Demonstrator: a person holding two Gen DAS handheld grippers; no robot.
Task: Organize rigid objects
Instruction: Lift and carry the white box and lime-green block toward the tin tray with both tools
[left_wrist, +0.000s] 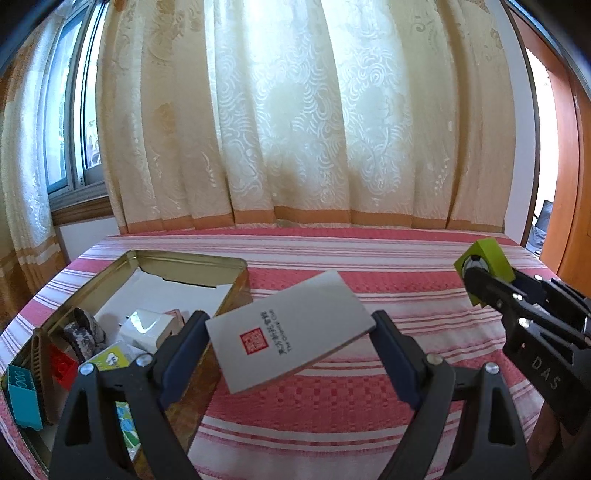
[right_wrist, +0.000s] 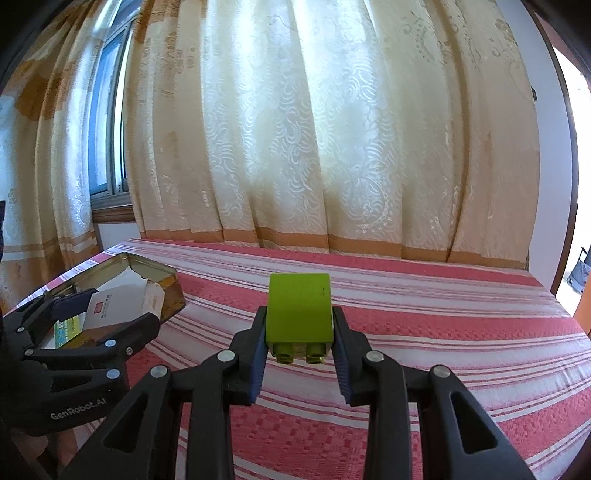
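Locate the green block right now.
The green block is clamped in the right gripper, held above the striped cloth, right of the tin.

Tin box (left_wrist: 236, 273) looks like shiny gold metal, the green block (right_wrist: 299, 310) is smooth plastic, white card (left_wrist: 291, 328) is matt paper, bedspread (left_wrist: 369, 406) is rough woven cloth.

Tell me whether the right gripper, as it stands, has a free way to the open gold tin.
Probably not directly. The right gripper is shut on the green building block, and the left gripper, holding a white card, sits between it and the open gold tin.
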